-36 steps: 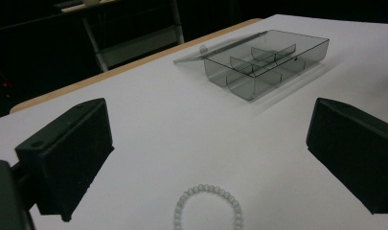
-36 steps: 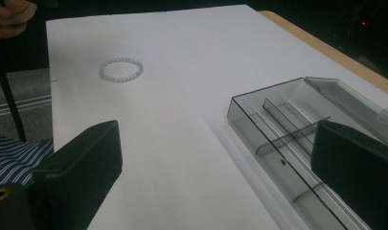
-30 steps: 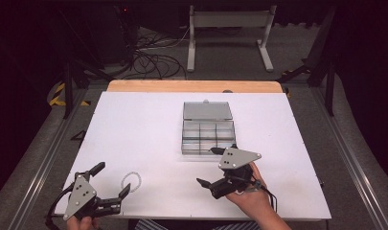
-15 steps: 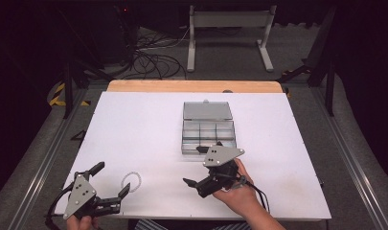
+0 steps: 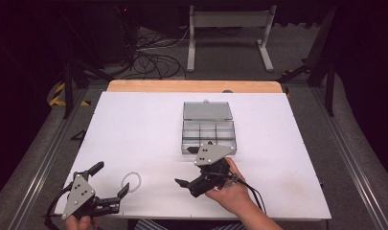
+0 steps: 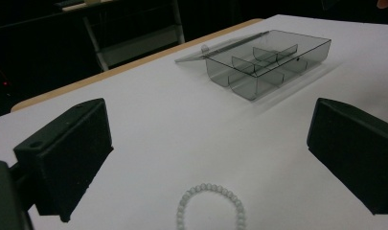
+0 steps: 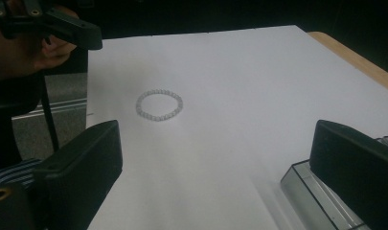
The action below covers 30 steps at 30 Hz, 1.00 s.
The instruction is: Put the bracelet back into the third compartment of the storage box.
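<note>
A ring of pale beads, a bracelet (image 5: pixel 139 181), lies flat on the white table (image 5: pixel 134 124) near its front left. My left gripper (image 5: pixel 111 177) is open just left of the bracelet, jaws set wide on either side of it. The left gripper view puts the bracelet (image 6: pixel 182 211) low between the jaws of that gripper (image 6: pixel 206 124). My right gripper (image 5: pixel 184 166) is open at front centre, pointing left, with the bracelet (image 7: pixel 158 118) some way ahead of it (image 7: pixel 215 143). Nothing is held.
A clear grey compartment box (image 5: pixel 184 139) with its lid laid back stands at mid-table, right behind my right gripper; its corner (image 7: pixel 321 201) is by the right jaw. A wooden strip (image 5: pixel 191 86) edges the far side. The other hand and left gripper (image 7: pixel 62 26) are at upper left.
My right gripper has slid left along the front of the box, towards the bracelet. The left gripper and the bracelet have stayed put.
</note>
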Motion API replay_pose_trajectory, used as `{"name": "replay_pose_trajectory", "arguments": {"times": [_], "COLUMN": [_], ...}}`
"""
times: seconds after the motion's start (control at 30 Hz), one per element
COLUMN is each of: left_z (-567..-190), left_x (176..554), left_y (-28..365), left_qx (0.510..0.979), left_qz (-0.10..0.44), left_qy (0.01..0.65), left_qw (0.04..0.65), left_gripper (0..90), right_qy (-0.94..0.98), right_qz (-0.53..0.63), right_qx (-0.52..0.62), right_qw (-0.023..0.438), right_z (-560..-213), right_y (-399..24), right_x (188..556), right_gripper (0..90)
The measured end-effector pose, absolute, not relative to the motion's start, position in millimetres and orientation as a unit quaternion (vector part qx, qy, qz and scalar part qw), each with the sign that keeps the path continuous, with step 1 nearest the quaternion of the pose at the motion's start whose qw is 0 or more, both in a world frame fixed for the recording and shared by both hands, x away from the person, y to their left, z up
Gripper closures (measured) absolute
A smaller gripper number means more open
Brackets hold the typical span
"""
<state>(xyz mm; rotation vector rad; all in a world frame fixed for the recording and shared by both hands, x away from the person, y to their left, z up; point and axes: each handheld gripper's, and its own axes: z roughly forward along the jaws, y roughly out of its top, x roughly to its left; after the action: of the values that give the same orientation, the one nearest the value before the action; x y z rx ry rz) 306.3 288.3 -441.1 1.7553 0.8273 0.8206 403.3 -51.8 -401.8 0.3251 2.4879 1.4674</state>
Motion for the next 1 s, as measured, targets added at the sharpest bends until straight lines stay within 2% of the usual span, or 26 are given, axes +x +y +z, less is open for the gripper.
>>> {"name": "replay_pose_trajectory", "arguments": {"times": [0.47, 1.0], "left_z": [-440, -440], "left_x": [305, 306], "left_y": [291, 294], "left_qx": [0.721, 0.717], "left_qz": [0.343, 0.339], "left_qy": [0.341, 0.346], "left_qw": [0.496, 0.501], "left_gripper": [2.3, 2.3], "right_qy": [0.850, 0.860], "right_qz": [0.504, 0.493], "right_qx": [0.120, 0.118], "right_qw": [0.093, 0.058], "right_z": [-407, -427], "right_y": [-28, 14], "right_x": [411, 424], "right_gripper": [23.8, 32.0]}}
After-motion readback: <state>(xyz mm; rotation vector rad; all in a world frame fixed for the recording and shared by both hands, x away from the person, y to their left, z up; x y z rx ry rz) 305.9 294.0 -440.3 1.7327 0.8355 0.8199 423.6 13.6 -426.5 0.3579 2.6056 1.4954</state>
